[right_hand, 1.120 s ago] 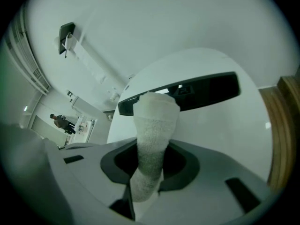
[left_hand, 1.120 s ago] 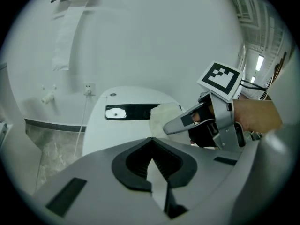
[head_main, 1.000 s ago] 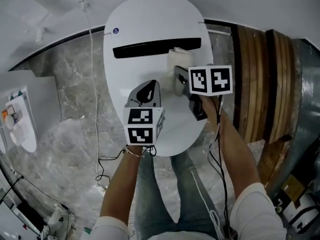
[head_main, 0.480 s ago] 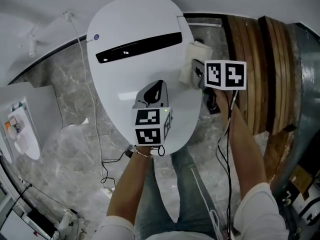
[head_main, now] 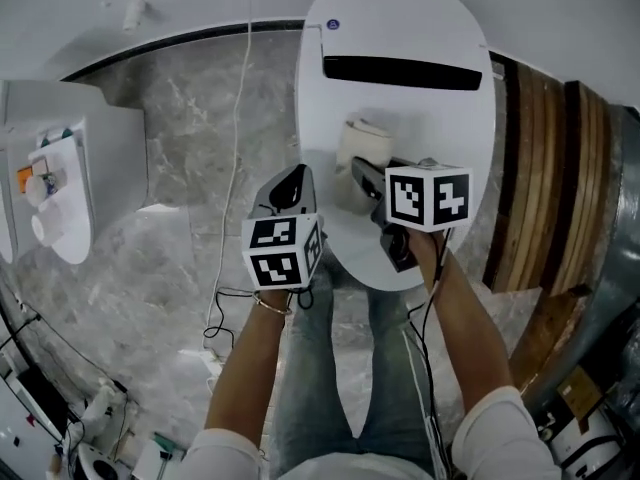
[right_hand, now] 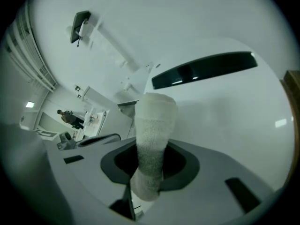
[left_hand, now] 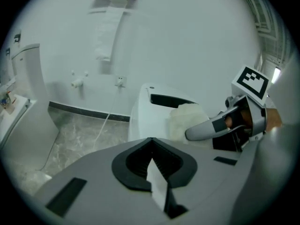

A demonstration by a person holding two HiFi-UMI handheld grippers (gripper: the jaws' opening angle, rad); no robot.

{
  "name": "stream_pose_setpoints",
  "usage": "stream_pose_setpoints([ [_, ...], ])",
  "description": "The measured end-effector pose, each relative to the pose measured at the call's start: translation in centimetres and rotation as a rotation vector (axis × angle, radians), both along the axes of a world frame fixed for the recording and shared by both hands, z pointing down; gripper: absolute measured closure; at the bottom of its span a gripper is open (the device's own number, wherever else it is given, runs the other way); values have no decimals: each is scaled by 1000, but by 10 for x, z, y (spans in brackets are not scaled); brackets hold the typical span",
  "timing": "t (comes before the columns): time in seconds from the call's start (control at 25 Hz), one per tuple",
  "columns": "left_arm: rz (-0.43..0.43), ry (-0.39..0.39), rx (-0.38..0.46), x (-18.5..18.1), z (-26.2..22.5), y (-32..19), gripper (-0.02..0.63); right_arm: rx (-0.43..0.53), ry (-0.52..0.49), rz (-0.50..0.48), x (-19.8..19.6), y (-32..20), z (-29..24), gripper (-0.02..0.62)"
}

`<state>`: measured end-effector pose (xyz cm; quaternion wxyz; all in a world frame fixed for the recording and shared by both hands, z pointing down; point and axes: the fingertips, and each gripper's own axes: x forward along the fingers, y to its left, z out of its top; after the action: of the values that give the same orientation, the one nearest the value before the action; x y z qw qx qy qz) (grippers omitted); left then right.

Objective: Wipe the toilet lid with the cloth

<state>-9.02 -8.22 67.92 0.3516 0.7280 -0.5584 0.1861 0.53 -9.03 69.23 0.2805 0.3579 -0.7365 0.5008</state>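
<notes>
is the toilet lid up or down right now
Down. In the head view the toilet lid lies flat, its whole oval top facing up, with the cloth over that top surface.

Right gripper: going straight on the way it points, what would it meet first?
Probably the toilet lid: the cloth held by the right gripper sticks out ahead, toward the lid's white top.

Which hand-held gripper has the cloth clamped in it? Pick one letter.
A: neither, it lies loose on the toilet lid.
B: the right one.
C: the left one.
B: the right hand-held gripper is shut on the cloth, which stands up between its jaws. The left hand-held gripper is shut with nothing in it.
</notes>
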Motion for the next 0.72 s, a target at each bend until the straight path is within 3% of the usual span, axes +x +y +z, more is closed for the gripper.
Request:
stream_pose_setpoints([
  [0.16,-24,-7,-5,-50,-4,11,594,-54,28,-69,-56,31,20,499],
  [0.32,-11,14,0,-55,-7,16,594,-54,101,-94,-53,41,36,499],
  [0.52,48,54,-9,-7,-2,21,594,-65,83,-49,-6,38,35,499],
  [0.72,117,70,-31,79,4,25,594,-56,99,-9,73,33,33,499],
])
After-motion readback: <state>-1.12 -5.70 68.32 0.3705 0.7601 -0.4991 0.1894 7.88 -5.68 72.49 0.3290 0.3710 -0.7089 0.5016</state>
